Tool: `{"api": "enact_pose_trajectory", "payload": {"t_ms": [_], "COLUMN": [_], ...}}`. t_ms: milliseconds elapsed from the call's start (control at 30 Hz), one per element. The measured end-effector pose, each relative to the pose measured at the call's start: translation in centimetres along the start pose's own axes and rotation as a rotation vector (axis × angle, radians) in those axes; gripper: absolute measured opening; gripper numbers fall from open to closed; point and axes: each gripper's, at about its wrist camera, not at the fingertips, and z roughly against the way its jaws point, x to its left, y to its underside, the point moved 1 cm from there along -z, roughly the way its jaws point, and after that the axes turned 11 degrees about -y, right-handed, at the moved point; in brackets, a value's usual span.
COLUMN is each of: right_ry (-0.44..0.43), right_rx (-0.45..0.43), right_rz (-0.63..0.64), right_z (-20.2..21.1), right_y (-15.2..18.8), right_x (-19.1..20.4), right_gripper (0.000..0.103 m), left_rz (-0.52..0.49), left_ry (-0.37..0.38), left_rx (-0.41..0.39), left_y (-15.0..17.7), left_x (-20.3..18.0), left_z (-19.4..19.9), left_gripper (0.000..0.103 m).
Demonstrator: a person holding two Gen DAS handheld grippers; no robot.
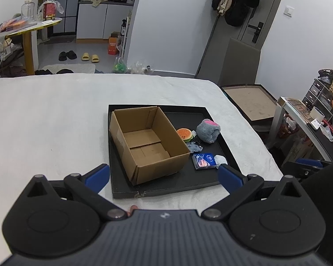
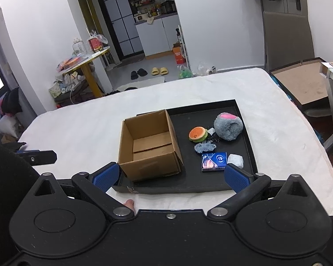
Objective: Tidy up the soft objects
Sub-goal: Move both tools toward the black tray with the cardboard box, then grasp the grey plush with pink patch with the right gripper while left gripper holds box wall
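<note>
An open, empty cardboard box [image 1: 147,141] [image 2: 149,148] stands on the left part of a black tray [image 1: 166,188] [image 2: 184,187] on a white bed. To its right on the tray lie a grey plush with a pink patch [image 1: 208,130] [image 2: 228,126], a burger plush [image 1: 184,134] [image 2: 197,133], a small grey fuzzy piece [image 1: 195,148] [image 2: 205,147], a blue tissue pack [image 1: 204,160] [image 2: 213,161] and a white wad [image 1: 221,159] [image 2: 235,159]. My left gripper [image 1: 164,176] and right gripper [image 2: 171,177] are open and empty, near the tray's front edge.
The white bed [image 1: 44,122] [image 2: 77,128] spreads around the tray. A brown-lined box [image 1: 250,102] [image 2: 304,84] and a cluttered side table [image 1: 310,119] stand off the bed's right. A round yellow table [image 1: 33,28] [image 2: 86,62] stands far left.
</note>
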Motion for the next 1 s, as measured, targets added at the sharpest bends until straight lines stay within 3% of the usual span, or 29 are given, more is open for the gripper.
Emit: {"api": "enact_pose_trajectory", "payload": {"t_ms": [367, 1000], "right_ry": [0.0, 0.04], "right_rx": [-0.026, 0.025], "right_rz": [0.016, -0.021], "right_z": [-0.4, -4.8], "right_y": [0.2, 0.3], "right_x": [-0.4, -4.8], "right_gripper": [0.103, 0.103], "left_rz": [0.028, 0.039], "left_ry": [-0.028, -0.095], "left_rx": [-0.006, 0.067], "left_y": [-0.6, -1.3], "left_x": [0.5, 1.5], "left_z": [-1.5, -7.6], "left_gripper": [0.103, 0.102]}}
